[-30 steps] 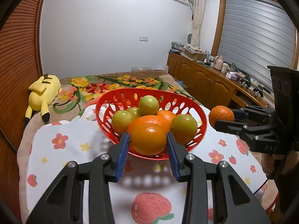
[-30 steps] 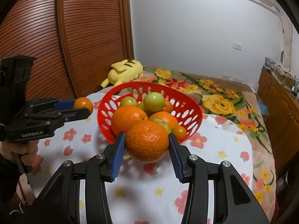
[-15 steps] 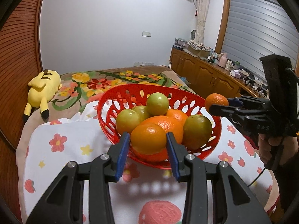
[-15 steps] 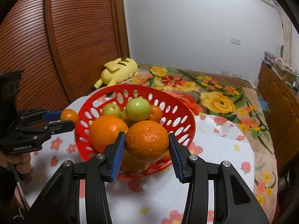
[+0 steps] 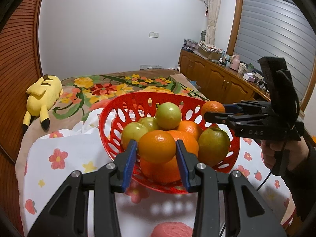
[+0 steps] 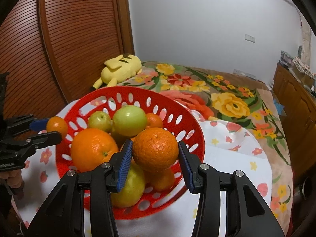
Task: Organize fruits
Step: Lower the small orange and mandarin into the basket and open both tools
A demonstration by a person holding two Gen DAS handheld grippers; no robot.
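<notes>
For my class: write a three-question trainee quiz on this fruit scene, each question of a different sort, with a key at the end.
1. True or false: the left gripper is shut on a smooth small orange.
2. What does the right gripper hold? A) green apple B) rough-skinned orange C) nothing
3. Fill in: the perforated plastic fruit basket is coloured ____.

Key: 1 true; 2 B; 3 red.

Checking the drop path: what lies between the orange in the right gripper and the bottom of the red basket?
In the right wrist view, piled fruit: below the held orange sit a yellow-green fruit and a smaller orange inside the red basket.
</notes>
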